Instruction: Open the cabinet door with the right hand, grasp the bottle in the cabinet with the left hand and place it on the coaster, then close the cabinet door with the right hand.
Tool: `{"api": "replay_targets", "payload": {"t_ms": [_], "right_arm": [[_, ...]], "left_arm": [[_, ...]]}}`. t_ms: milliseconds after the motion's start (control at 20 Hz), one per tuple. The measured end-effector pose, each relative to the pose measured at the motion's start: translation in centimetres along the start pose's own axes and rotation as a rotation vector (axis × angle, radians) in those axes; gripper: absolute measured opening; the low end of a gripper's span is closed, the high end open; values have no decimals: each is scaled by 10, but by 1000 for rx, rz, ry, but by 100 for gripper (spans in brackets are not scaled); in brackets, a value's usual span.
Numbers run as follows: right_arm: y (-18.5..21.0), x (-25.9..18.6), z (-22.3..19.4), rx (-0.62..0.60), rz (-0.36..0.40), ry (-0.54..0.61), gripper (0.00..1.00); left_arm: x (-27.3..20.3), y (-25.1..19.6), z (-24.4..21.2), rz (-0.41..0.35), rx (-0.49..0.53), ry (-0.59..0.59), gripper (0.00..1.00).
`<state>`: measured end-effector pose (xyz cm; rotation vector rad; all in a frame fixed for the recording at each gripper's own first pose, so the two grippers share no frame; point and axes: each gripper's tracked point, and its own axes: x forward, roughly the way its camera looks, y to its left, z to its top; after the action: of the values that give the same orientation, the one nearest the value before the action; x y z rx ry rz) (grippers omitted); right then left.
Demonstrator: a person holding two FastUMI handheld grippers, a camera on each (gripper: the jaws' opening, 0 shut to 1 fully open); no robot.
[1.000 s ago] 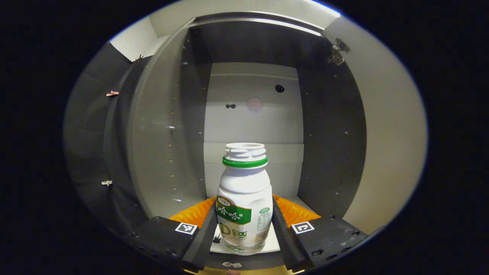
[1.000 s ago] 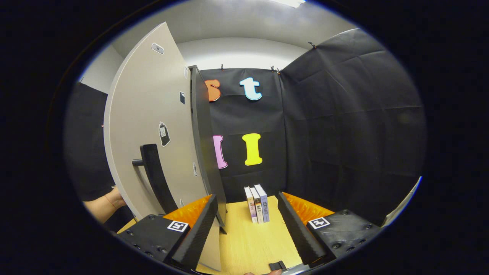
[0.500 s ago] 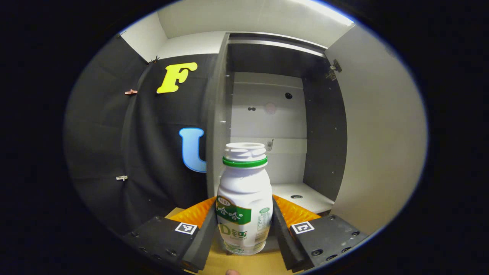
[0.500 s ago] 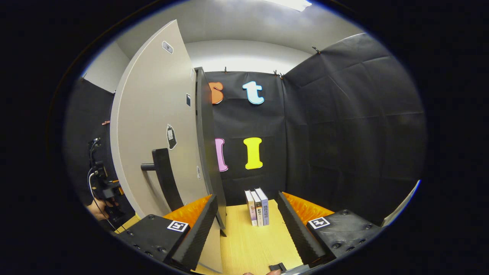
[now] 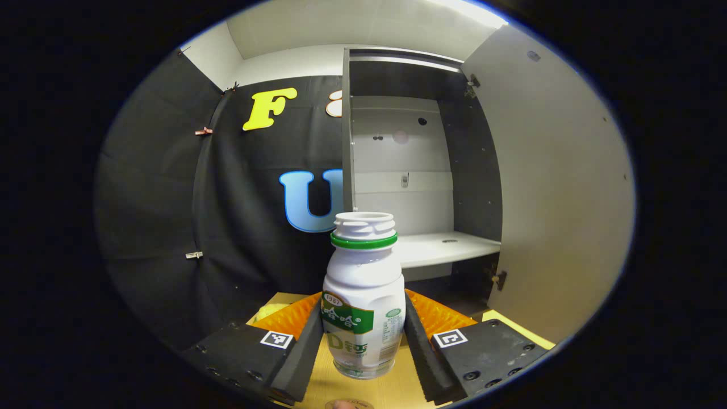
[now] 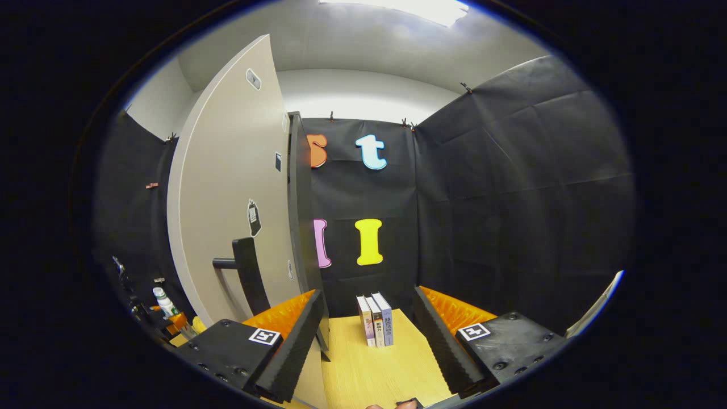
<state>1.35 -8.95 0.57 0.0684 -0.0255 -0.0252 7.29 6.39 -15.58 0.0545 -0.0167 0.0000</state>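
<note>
A white bottle with a green neck ring and green label stands upright between my left gripper's fingers, which are shut on its body. It hangs just above the wooden table, in front of the open cabinet and its bare white shelf. The cabinet door stands wide open to the right. In the right gripper view the same door and its dark handle lie to the left of my right gripper, which is open and holds nothing. The bottle appears small at the far left there.
Three books stand upright on the table ahead of the right gripper. A small yellow object lies on the table beside the left finger; I cannot tell what it is. Black cloth walls close in behind and on both sides.
The left gripper has pulled back out of the cabinet with the bottle and now holds it over the table. The right gripper drifted slightly, staying open beside the door.
</note>
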Motion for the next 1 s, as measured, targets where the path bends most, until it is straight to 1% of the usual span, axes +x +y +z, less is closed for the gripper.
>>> {"api": "replay_targets", "payload": {"t_ms": [200,450,550,650,700,850,1000], "right_arm": [[-2,-3,6,21,-28,-16,97],[-1,-12,11,39,-63,-32,97],[3,-15,15,13,-57,-57,97],[2,-18,11,-22,-70,-50,97],[4,-21,12,-21,-72,-53,97],[6,-23,13,-1,-80,-56,98],[6,-24,14,-10,-100,-47,98]], "left_arm": [[-24,-3,-49,-67,-4,2,75],[-43,7,-109,-93,2,29,75],[-46,8,-133,-113,0,37,75],[-50,9,-161,-128,-36,64,76],[-51,12,-170,-129,-47,71,76],[-45,22,-187,-120,-38,79,75],[-40,24,-202,-144,-26,79,76]]}}
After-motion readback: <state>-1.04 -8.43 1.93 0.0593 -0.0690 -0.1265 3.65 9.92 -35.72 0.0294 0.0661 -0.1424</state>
